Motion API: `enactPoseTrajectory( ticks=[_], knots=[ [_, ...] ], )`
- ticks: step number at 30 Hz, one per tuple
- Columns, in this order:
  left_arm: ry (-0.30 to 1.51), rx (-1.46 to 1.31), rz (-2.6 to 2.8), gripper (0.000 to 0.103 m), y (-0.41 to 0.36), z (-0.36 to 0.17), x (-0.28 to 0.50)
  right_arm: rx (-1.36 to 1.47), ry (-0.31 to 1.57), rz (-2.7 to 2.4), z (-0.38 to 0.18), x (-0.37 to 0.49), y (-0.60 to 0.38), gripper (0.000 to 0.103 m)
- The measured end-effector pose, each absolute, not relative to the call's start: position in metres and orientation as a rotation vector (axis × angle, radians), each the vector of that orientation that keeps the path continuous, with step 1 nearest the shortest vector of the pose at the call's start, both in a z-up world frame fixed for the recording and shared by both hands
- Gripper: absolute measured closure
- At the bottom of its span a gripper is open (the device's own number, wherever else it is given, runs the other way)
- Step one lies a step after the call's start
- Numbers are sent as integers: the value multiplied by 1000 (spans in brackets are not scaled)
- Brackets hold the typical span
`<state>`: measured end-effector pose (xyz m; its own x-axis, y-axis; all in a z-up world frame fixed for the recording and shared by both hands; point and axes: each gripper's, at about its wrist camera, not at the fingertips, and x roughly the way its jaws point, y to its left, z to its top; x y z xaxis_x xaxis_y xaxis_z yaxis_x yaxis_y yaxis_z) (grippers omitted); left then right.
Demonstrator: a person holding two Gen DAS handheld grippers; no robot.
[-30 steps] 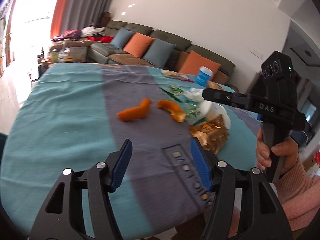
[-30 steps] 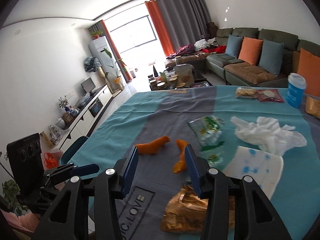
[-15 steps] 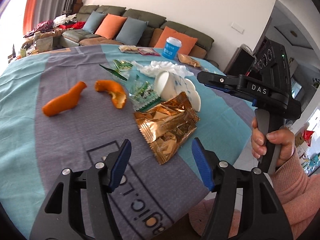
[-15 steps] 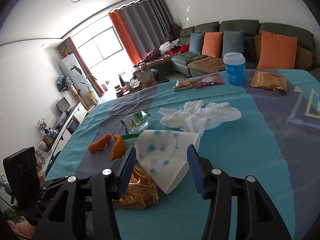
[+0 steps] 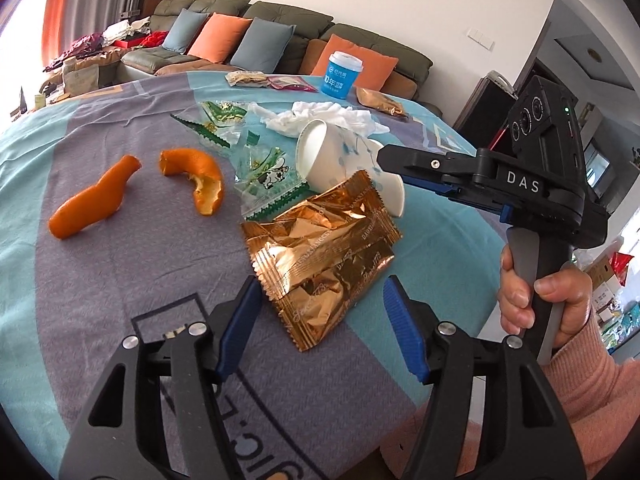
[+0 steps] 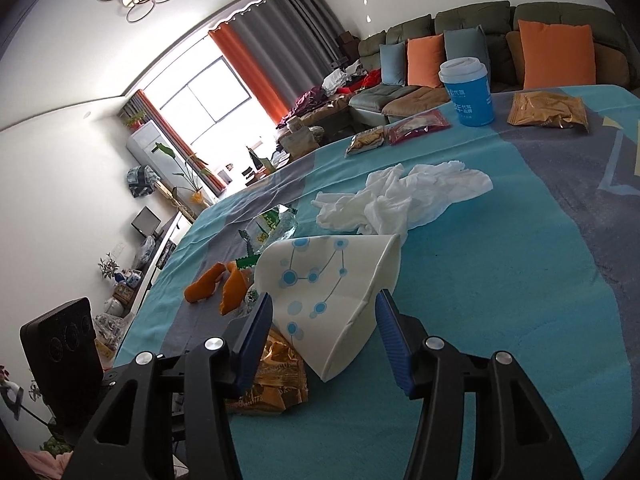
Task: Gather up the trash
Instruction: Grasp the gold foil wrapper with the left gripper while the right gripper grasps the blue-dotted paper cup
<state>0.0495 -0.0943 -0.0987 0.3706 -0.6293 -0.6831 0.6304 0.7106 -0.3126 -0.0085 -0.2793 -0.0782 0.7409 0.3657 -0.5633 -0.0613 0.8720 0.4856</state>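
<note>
A crumpled gold foil wrapper point(image 5: 320, 248) lies on the blue-grey tablecloth point(image 5: 120, 300), and its near corner sits between the fingers of my left gripper point(image 5: 322, 316), which is open just above it. A flattened white paper cup with blue dots point(image 6: 328, 280) lies tipped over against the wrapper point(image 6: 276, 376). My right gripper point(image 6: 324, 320) is open and straddles the cup's near end, its pads beside the cup but not pressing it. In the left wrist view the right gripper point(image 5: 400, 164) reaches in from the right over the cup point(image 5: 340, 160), held by a hand.
Two orange peels point(image 5: 92, 204) point(image 5: 200, 184) lie left of the wrapper. Behind it are green-printed clear wrappers point(image 5: 268, 176), a crumpled white tissue point(image 5: 320, 118), a blue lidded cup point(image 5: 340, 74) and snack packets point(image 5: 248, 78). The table edge runs close under both grippers; a sofa stands beyond.
Both grippers have swung from over the orange peels toward the right and sunk closer to the table: left onto the gold wrapper, right onto the paper cup. The right jaws stand slightly wider.
</note>
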Motion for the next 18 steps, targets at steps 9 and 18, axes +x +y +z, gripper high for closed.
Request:
enactPoseTrajectory(
  ticks=[9, 18],
  knots=[
    [854, 73, -744, 58, -100, -99, 49, 469, 702, 260, -78, -10, -277, 66],
    [853, 76, -727, 67, -97, -98, 49, 479, 693, 285, -76, -11, -279, 81]
  ],
)
